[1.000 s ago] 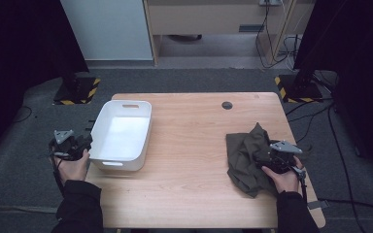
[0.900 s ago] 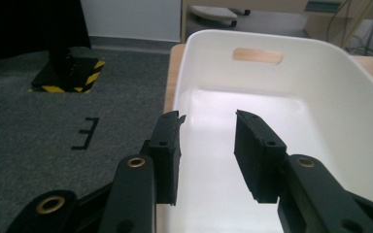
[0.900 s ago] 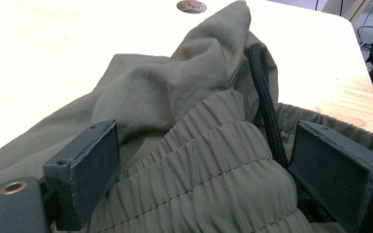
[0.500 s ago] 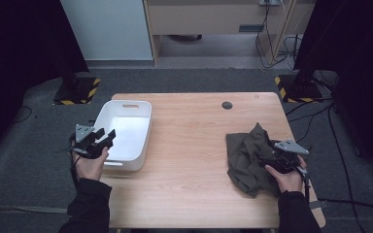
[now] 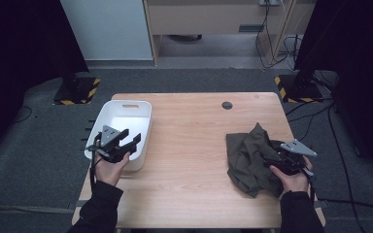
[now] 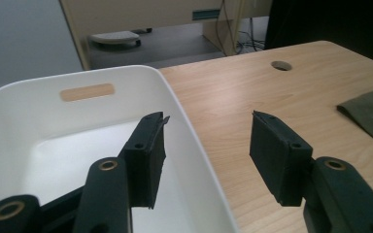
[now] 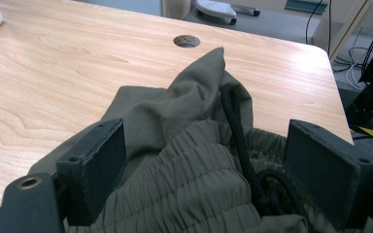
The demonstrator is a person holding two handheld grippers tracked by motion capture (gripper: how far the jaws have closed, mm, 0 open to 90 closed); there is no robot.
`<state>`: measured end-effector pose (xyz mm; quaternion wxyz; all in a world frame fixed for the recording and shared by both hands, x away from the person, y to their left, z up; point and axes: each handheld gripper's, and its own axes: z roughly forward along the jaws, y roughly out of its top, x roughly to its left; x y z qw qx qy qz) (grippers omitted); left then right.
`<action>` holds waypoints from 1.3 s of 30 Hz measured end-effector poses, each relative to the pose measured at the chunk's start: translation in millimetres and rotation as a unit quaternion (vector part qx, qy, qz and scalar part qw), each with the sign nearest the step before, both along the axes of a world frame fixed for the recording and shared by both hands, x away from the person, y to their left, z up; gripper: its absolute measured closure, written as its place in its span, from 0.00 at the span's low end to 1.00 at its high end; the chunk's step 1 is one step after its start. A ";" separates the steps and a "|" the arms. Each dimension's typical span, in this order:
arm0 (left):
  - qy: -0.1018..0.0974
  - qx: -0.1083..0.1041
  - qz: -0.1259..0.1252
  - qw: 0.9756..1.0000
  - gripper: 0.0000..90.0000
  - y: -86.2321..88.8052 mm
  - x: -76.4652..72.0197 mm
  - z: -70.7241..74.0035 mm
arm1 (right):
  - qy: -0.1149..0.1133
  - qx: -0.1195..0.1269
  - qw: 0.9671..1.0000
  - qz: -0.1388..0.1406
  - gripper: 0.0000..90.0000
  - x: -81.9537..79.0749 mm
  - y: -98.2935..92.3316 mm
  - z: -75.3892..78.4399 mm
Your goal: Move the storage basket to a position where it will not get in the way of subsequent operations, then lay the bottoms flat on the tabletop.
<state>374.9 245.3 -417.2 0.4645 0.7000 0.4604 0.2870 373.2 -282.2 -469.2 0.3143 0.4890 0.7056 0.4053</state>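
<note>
A white plastic bin (image 5: 126, 103) stands at the table's left side. My left gripper (image 5: 131, 136) hovers over its near right part. In the left gripper view the left gripper (image 6: 209, 121) straddles the bin's rim (image 6: 175, 92); its jaws have just been opening and hold nothing. A crumpled olive garment (image 5: 245, 150) with a black drawstring lies at the right. My right gripper (image 5: 273, 158) is low over it. Its jaws have just been closing slightly. In the right gripper view the right gripper (image 7: 206, 125) is open, with the gathered waistband (image 7: 189, 165) bunched between the pads.
The wooden table (image 5: 189, 145) has a round cable hole (image 5: 227, 105) near its far edge. Bare wood lies between bin and garment. Black stands with striped bases (image 5: 77, 92) flank the table on the grey floor, and cables trail at the right.
My left gripper moved right, from beyond the table's left edge to over the bin, and its jaws spread wider. The right gripper stays on the garment.
</note>
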 end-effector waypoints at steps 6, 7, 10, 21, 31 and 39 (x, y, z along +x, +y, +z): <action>0.005 -0.008 -0.045 0.999 0.47 -22.8 -2.9 -2.9 | 0.010 -0.001 1.000 0.004 0.19 -2.9 -2.6 -4.5; 0.006 -0.010 -0.052 0.999 0.47 -27.1 -3.4 -3.8 | 0.013 -0.001 1.000 0.006 0.20 -3.1 -3.2 -5.5; 0.005 -0.005 -0.070 0.998 0.46 -40.0 -5.8 -6.5 | 0.019 -0.001 1.000 0.010 0.23 -2.2 -4.2 -9.0; 0.015 0.007 -0.111 0.994 0.48 -71.2 -9.7 -22.3 | 0.045 -0.009 0.998 0.036 0.46 1.8 -4.5 -20.4; 0.035 0.025 -0.130 0.991 0.48 -88.7 -9.2 -36.6 | 0.034 -0.007 0.993 0.112 0.63 9.3 15.2 -22.2; 0.036 0.030 -0.141 0.989 0.48 -95.2 -10.4 -39.8 | 0.025 -0.013 0.982 0.188 0.63 12.4 45.2 -23.5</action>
